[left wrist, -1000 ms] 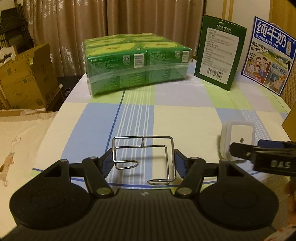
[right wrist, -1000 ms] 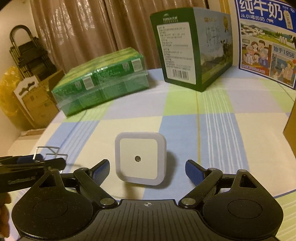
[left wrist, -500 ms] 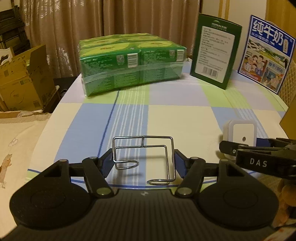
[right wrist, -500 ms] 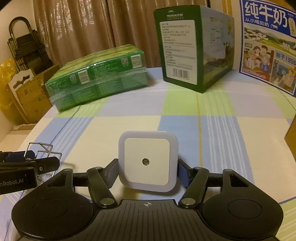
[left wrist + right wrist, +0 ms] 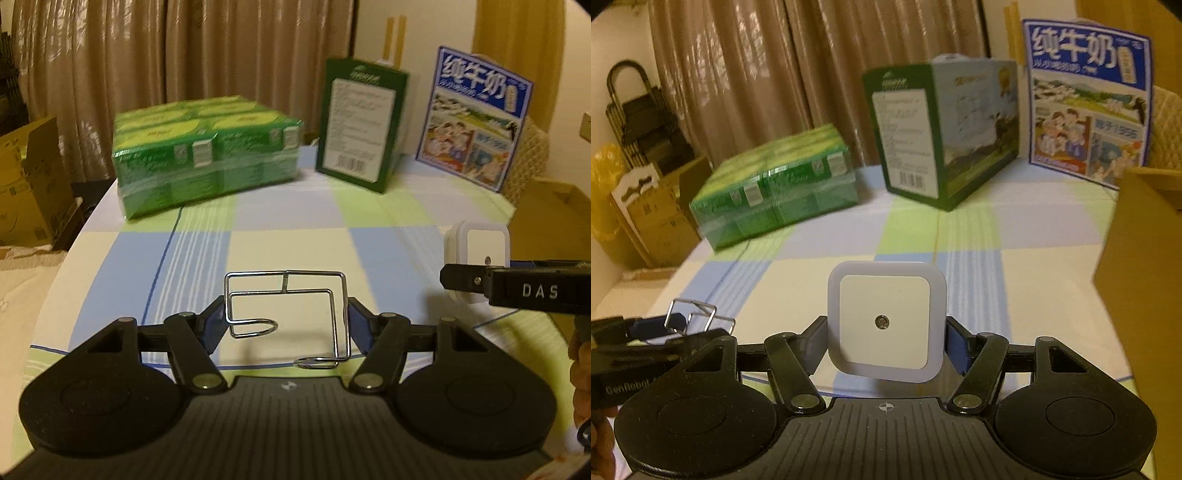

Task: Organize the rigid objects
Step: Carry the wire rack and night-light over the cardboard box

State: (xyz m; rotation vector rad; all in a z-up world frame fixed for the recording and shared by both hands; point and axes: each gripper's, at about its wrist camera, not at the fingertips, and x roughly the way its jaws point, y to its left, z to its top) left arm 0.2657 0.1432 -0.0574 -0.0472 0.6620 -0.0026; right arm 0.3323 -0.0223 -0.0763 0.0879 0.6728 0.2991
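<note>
The left claw (image 5: 286, 326) is clamped on the wire rack (image 5: 286, 314), the right claw (image 5: 886, 343) on the white night light (image 5: 886, 319), both above the checked counter (image 5: 979, 295); a green pack (image 5: 775, 188) sits at eleven o'clock.

Left black two-finger tool (image 5: 286, 326) clamped on a bent silver wire frame (image 5: 288, 314), right black two-finger tool (image 5: 886, 341) just closed, gripping a white square plug-in night light (image 5: 886, 319), both side by side, angled downward above the surface.
</note>
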